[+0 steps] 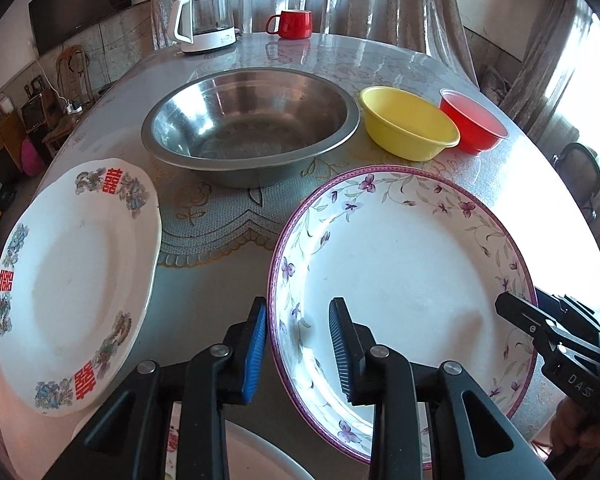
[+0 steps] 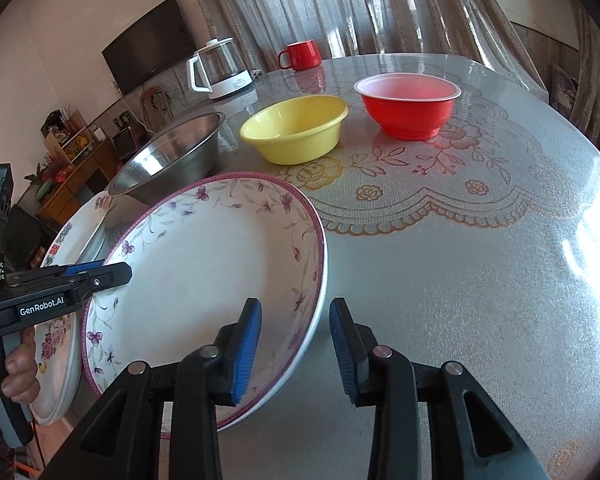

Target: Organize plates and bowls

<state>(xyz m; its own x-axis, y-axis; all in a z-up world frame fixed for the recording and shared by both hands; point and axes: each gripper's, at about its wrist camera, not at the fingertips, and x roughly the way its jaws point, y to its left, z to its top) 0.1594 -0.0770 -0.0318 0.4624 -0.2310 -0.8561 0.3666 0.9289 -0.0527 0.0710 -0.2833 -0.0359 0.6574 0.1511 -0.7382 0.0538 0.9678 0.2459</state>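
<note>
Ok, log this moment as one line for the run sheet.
left gripper: open, straddling floral plate left rim | right gripper: open, straddling right rim | plate not yet clamped | steel basin empty

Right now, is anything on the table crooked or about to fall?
Yes. The red-character plate sticks out past the table edge at the left and looks tilted. The purple-flower plate seems propped up between both open grippers. The bowls sit upright; nothing is spilled or broken.

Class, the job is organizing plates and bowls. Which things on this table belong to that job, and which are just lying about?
Part of the job: flowered plate, red-lettered plate, steel bowl, yellow bowl, red bowl.

Just lying about: kettle, red mug.
</note>
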